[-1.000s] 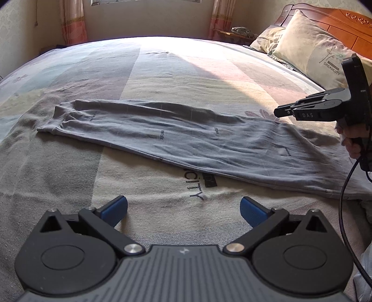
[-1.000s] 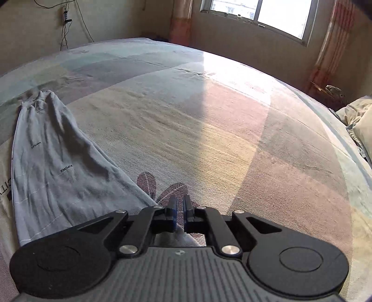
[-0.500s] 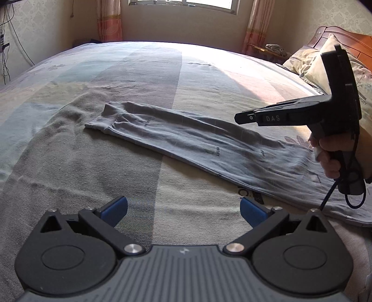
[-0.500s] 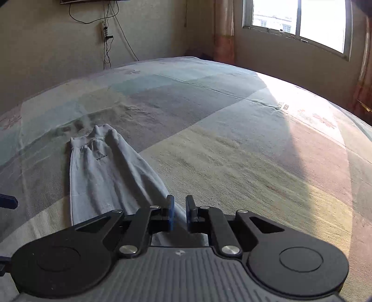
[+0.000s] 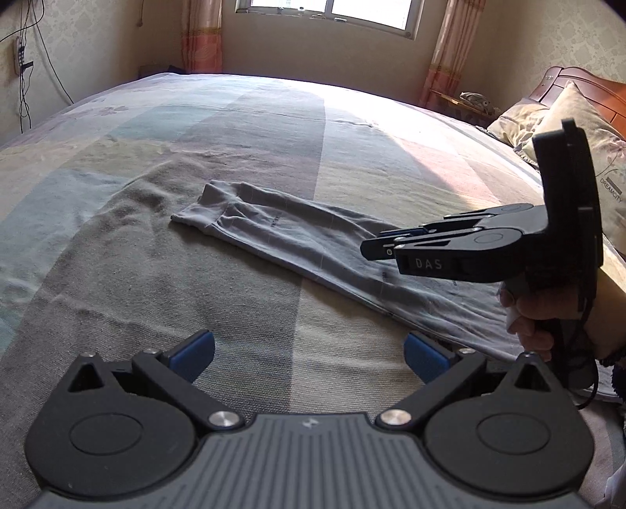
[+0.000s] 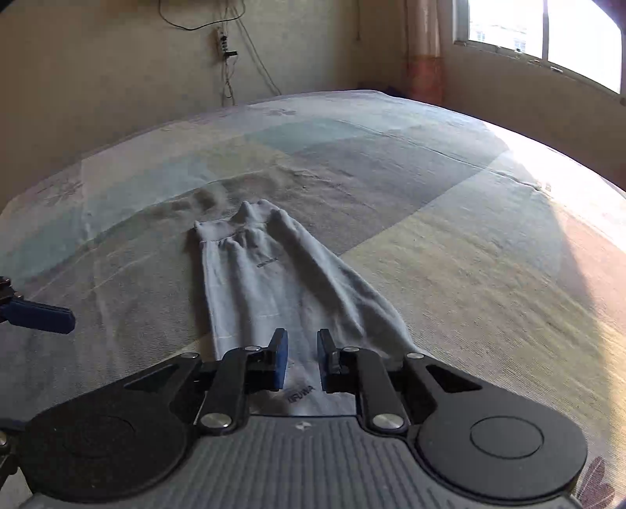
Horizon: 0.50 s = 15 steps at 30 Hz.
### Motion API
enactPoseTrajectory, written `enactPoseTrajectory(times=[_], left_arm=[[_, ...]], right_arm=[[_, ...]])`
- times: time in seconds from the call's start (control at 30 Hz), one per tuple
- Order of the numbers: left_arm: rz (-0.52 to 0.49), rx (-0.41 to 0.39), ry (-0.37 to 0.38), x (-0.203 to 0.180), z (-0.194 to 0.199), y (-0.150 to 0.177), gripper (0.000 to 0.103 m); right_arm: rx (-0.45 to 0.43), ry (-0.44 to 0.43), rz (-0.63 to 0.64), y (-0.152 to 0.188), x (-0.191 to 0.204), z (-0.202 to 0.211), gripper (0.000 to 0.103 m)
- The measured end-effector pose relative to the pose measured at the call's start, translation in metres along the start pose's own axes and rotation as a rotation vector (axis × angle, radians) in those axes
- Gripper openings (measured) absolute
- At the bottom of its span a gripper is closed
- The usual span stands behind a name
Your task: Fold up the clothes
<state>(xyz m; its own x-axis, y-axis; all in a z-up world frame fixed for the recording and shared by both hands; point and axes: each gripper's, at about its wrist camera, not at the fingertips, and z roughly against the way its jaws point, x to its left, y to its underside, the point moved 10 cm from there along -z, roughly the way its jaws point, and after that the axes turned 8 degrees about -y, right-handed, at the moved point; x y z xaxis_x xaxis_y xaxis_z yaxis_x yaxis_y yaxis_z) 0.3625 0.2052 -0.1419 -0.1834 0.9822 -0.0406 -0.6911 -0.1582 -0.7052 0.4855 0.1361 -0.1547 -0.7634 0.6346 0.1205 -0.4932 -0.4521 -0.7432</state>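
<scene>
A long grey garment (image 5: pixel 297 239), folded into a narrow strip, lies flat on the patchwork bedspread (image 5: pixel 195 129). Its cuffed end (image 6: pixel 238 223) points away from the right wrist camera. My right gripper (image 6: pixel 302 344) hovers over the garment (image 6: pixel 266 282) partway along its length. Its jaws are opening, a narrow gap shows between the blue pads, and nothing is pinched. In the left wrist view the right gripper (image 5: pixel 375 244) is held by a hand (image 5: pixel 540 317) above the cloth. My left gripper (image 5: pixel 309 350) stands wide open over bare bedspread, just short of the garment's near edge. One of its fingers (image 6: pixel 39 315) shows at the left.
Two pillows (image 5: pixel 579 129) lean on a wooden headboard (image 5: pixel 602 90) at the far right, with a bedside stand (image 5: pixel 465 101) beyond. Cables and a power strip (image 6: pixel 225 47) hang on the wall. A window (image 5: pixel 332 11) and curtains lie past the bed's far side.
The right gripper has travelled along the garment toward its cuffed end and its pads have parted slightly. The left gripper has shifted a little, so the cuffed end sits nearer the middle of its view.
</scene>
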Motion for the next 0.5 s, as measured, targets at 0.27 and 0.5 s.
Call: enactPoseTrajectory(times=[0.27,0.5], left_arm=[[0.007,-0.006,0.002,0.003,0.002,-0.001,0.102],[0.018,-0.016,0.018,0.004,0.006,-0.004,0.102]], right_arm=[[-0.022,-0.152,-0.105,-0.003,0.005,-0.008,0.030],[-0.029,0.051,-0.161,0.005,-0.027,-0.016,0.058]])
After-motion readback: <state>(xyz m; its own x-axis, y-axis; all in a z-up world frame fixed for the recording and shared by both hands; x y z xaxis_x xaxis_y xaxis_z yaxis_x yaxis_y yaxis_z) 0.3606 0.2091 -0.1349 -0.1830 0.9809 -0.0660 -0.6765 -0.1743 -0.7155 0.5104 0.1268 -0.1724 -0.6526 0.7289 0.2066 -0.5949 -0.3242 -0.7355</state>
